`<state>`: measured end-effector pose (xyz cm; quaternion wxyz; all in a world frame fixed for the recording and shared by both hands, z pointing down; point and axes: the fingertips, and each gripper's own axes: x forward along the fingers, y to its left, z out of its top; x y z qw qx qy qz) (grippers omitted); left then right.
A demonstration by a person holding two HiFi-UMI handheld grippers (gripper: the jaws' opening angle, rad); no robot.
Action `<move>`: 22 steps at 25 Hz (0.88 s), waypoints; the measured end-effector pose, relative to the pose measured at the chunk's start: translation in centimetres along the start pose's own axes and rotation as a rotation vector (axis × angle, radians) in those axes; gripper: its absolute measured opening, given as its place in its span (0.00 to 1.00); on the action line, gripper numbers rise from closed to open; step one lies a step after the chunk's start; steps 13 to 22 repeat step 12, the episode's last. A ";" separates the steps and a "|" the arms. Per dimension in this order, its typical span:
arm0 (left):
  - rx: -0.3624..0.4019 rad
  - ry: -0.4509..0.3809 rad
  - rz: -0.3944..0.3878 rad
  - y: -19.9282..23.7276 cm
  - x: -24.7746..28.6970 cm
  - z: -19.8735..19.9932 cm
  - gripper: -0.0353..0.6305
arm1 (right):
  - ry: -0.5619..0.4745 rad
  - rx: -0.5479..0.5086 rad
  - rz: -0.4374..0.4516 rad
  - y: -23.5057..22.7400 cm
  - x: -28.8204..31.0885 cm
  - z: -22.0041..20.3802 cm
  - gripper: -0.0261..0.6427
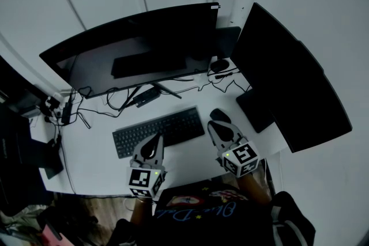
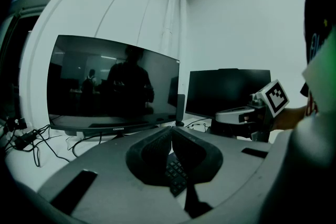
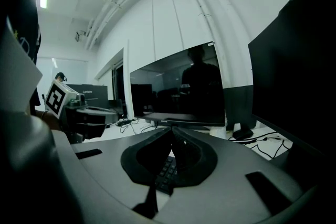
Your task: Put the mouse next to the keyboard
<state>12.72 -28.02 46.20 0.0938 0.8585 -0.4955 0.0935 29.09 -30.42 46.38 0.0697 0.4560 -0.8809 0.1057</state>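
**Cables**: tangled on the white desk, well left of the keyboard and behind it.

**Curved monitor**: upright behind the keyboard, screen dark.

**Keyboard:** black, flat on the desk, set slightly aslant with its right end farther back.

**Left gripper**: over the keyboard's front edge, near the middle of its length, pointing toward the curved monitor. The left gripper view shows the two jaws clenched together at the tip with nothing between them. Keyboard keys are visible beneath the jaws.

**Right gripper**: at the keyboard's right front corner. The right gripper view shows the jaws pressed together and empty, with keys visible below them.

**Mouse**: dark, resting on the desk just beside the keyboard's right end and just behind the right gripper's tip. Neither gripper grasps it. Whether the right gripper's tip touches it cannot be determined.

**Second monitor**: right of the keyboard, beyond the mouse, angled inward, screen dark.
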 end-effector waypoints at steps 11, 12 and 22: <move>0.002 -0.010 -0.002 0.1 -0.3 0.2 0.06 | 0.002 0.001 -0.003 0.1 -0.1 0.0 0.04; 0.000 -0.010 -0.002 0.1 -0.3 0.2 0.06 | 0.001 0.002 -0.003 0.1 -0.2 0.0 0.04; 0.000 -0.010 -0.002 0.1 -0.3 0.2 0.06 | 0.001 0.002 -0.003 0.1 -0.2 0.0 0.04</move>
